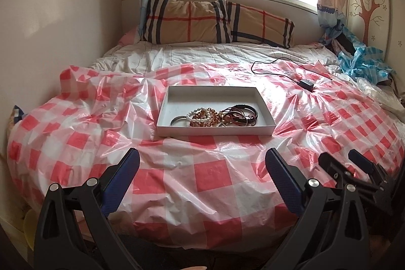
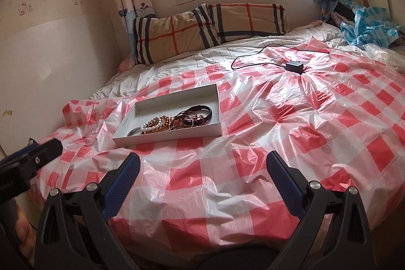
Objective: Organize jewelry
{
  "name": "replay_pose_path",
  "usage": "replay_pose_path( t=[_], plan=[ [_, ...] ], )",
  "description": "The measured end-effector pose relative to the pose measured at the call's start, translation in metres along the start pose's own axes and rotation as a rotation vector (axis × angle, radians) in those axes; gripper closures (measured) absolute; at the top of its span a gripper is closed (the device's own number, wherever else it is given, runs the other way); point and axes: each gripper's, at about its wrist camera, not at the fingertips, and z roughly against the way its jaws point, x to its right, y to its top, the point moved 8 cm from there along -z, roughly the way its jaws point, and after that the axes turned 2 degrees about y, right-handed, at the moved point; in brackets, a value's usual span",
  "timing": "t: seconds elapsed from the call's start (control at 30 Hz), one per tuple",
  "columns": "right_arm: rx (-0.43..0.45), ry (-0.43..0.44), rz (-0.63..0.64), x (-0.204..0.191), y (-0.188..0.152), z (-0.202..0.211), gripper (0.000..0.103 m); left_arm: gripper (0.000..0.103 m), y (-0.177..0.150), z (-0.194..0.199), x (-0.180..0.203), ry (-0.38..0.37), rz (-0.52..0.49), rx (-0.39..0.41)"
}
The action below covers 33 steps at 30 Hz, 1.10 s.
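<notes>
A bed under red-checked plastic carries a white tray at its middle — bracelets heaped along the near wall. Nearer, the left claw and right claw hover apart from it, both released and holding nothing.

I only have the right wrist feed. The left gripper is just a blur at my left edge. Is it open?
Observer: Open. The left wrist view shows the left gripper with its jaws wide apart and nothing between them.
Operator: Aimed where?
Observer: Straight at the white tray, whose long near wall faces it squarely.
Operator: That wall hides the left end of the pile for me.
Observer: A silver bangle lies flat there, beside the white bead bracelet.
</notes>
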Motion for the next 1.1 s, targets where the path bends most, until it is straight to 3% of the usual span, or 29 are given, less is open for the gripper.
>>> replay_pose_path(
  t=[0.3, 0.6, 0.9, 1.1],
  plan=[
    [0.033, 0.003, 0.108, -0.020, -0.003, 0.039, 0.007, 0.008, -0.010, 0.027, 0.012, -0.016, -0.002, -0.037],
    [0.004, -0.023, 0.093, -0.010, -0.023, 0.052, 0.007, 0.007, -0.037, 0.045, 0.017, -0.059, -0.012, -0.053],
    [-0.034, -0.053, 0.069, 0.002, -0.041, 0.045, 0.007, 0.008, -0.056, 0.039, 0.009, 0.036, -0.023, -0.062],
    [-0.035, -0.091, 0.086, 0.007, -0.043, 0.046, 0.007, 0.008, -0.063, 0.035, 0.007, 0.036, -0.007, -0.060]
  ],
)
